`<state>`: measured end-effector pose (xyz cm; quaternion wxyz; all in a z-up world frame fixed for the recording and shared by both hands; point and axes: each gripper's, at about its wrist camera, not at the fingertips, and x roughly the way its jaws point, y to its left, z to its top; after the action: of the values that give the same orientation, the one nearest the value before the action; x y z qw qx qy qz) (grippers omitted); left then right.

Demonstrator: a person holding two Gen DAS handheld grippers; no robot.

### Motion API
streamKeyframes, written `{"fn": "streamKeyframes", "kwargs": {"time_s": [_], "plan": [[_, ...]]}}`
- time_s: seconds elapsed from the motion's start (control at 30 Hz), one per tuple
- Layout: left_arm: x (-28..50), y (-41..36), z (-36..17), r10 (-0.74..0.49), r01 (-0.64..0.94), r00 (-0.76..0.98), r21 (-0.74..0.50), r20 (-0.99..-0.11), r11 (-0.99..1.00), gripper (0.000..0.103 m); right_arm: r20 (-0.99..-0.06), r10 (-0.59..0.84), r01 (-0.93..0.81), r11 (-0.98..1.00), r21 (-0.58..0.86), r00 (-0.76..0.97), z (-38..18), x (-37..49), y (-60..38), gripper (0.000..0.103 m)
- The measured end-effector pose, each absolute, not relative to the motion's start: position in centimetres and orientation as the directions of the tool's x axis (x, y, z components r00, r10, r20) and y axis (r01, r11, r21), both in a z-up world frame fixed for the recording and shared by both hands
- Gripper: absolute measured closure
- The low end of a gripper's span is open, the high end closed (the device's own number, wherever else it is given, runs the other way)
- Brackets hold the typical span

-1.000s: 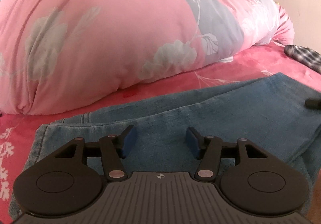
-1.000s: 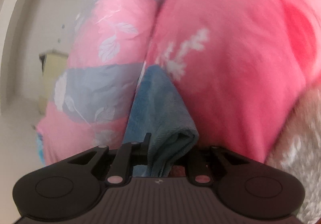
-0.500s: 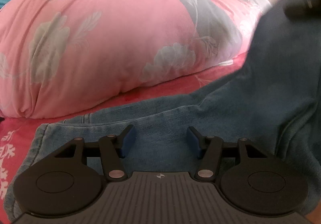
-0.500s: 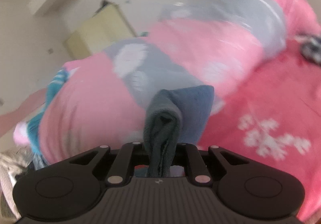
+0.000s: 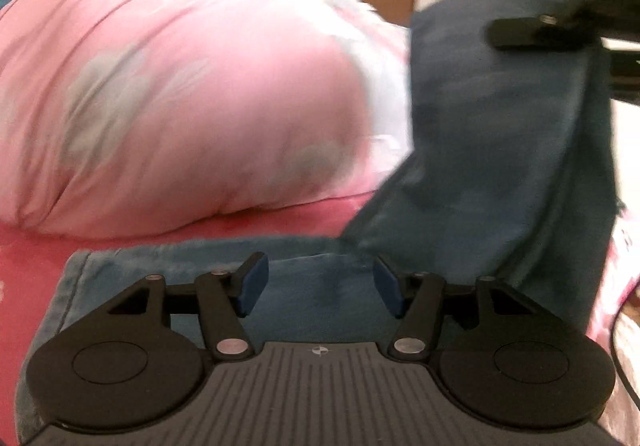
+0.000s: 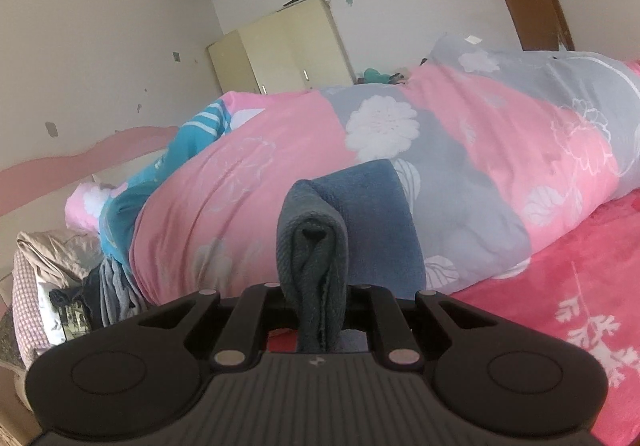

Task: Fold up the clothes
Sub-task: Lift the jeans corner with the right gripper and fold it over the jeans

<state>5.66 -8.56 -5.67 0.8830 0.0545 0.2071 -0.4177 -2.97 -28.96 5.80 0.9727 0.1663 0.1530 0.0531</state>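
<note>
Raised since one second ago: the right-hand end of the jeans (image 5: 500,150), which then lay flat along the bed, now hangs from the right gripper (image 6: 316,286) as a dark upright sheet at the right of the left wrist view. Right gripper: jaws clamped on a bunched fold of denim, several layers showing between them; over the same interval its view has swung from close against the bedding to a wide look across the room. Left gripper (image 5: 316,286): jaws apart, nothing between them, poised low over the near, flat portion of the jeans, much as a second ago; whether it presses on the cloth cannot be told. Jeans, location: near end spread on the pink bed sheet (image 5: 280,218), far-right end lifted clear, a bend forming where the raised part meets the flat part. Surroundings: pink and grey floral quilt (image 6: 460,150) heaped along the far side of the bed; cream wardrobe (image 6: 288,50) against the far wall; loose clothing piled at the left. Assessment: the lift reads as a fold under way, the held end probably due to be carried leftward over the flat half; alignment of edges cannot yet be judged.
</note>
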Motion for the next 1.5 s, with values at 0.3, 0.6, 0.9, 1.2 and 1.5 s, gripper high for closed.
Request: {"fn": "streamKeyframes", "kwargs": {"time_s": [0.3,0.6,0.9,1.2,1.5], "plan": [[2.2,-11.5,-7.0,-0.734,0.849,0.470,0.024,-0.490,0.528,0.045,-0.291,0.121,-0.008,0.933,0.359,0.949,4.3,-5.1,-31.1,0.090],[1.2,-11.3,-7.1,-0.680,0.843,0.500,0.123,-0.537,0.523,0.045,-0.248,0.118,-0.003,0.908,0.419,0.962,2.6,-6.7,-33.9,0.090],[1.6,-10.9,-4.8,-0.623,0.795,0.598,0.275,-0.504,0.540,0.043,-0.192,0.158,-0.056,0.891,0.451,0.968,1.8,-7.4,-34.6,0.090],[9.3,-15.4,-4.3,-0.603,0.792,0.548,0.130,-0.580,0.596,0.043,-0.144,0.197,-0.108,0.875,0.471,0.970,1.0,-8.5,-35.5,0.090],[13.3,-16.1,-5.4,-0.523,0.709,0.534,0.015,-0.665,0.705,0.043,-0.125,0.215,-0.133,0.873,0.468,0.969,0.7,-9.0,-35.3,0.090]]}}
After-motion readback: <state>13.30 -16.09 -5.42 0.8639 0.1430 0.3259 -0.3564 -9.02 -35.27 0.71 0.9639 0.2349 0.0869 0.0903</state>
